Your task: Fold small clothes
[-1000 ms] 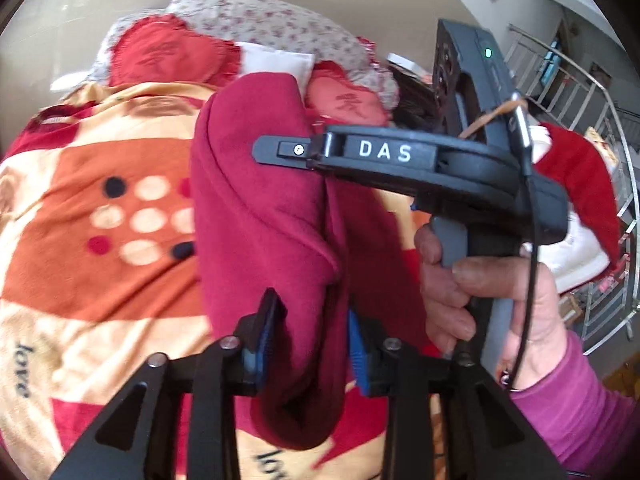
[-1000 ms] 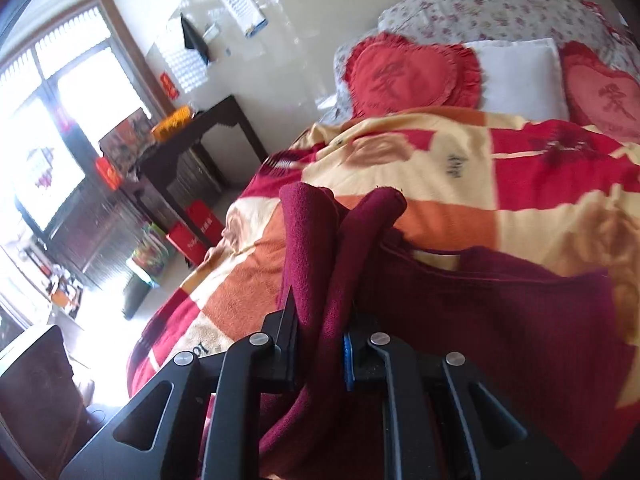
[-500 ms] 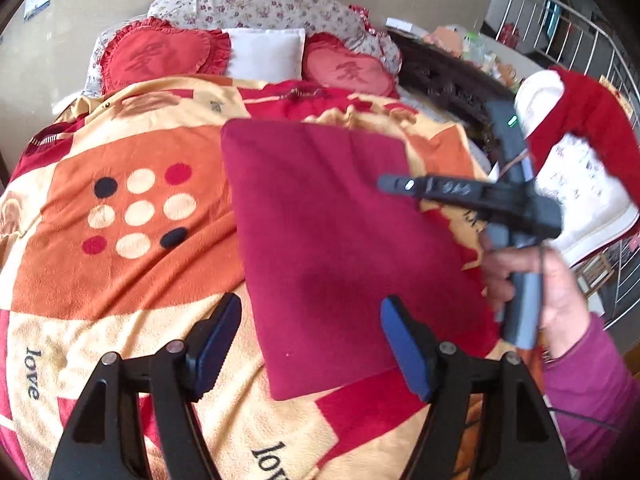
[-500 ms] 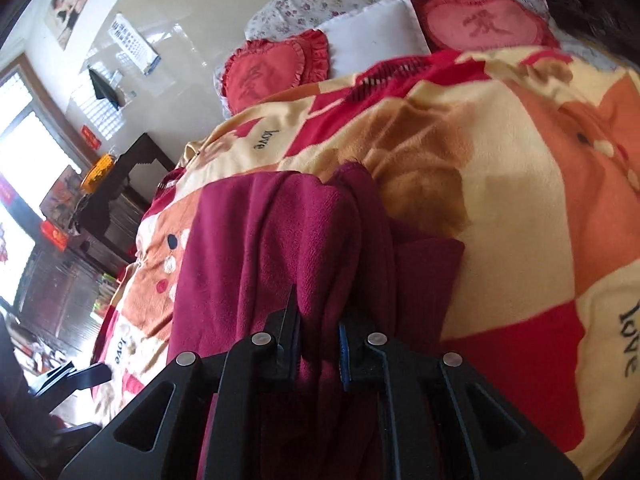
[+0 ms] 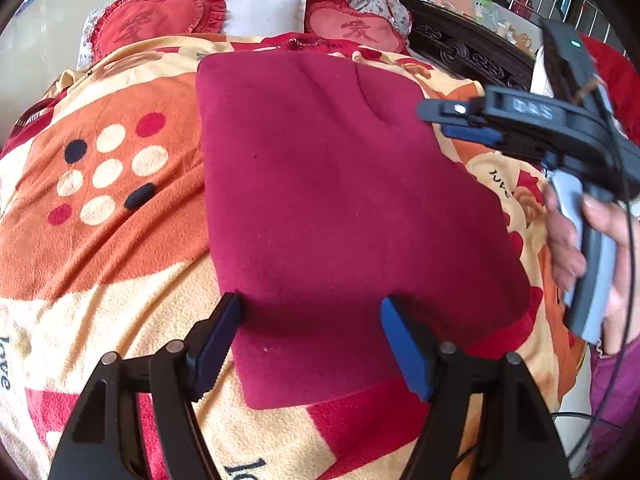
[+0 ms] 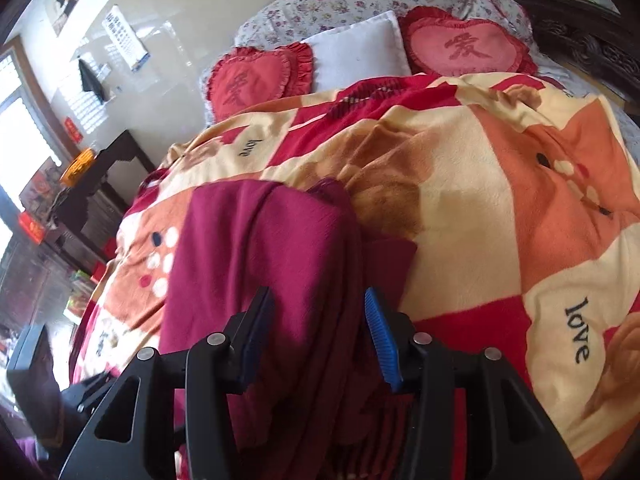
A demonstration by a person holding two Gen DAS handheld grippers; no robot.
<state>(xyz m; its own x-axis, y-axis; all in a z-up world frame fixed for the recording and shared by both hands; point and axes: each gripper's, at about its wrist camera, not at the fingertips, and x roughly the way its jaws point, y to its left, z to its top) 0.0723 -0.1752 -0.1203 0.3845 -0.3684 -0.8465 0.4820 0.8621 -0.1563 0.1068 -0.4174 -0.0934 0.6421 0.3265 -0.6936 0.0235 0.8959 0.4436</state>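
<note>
Both claws wide, holding nothing. Cloth (image 5: pixel 344 208) lies dead ahead of my left claw (image 5: pixel 310 344), long axis running away (right claw (image 6: pixel 318 336) at its side edge).

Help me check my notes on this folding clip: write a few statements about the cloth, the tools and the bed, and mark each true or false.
1. The dark red cloth lies flat on the blanket as a folded rectangle. True.
2. The left tool is clamped on the cloth. False: its jaws stand wide open, with the cloth's near edge below them.
3. The right tool is open. True: its jaws stand apart over the cloth's edge.
4. Two heart-shaped cushions sit at the head of the bed, with a white pillow between them. True.
5. The cloth is blue. False: it is dark red.
</note>
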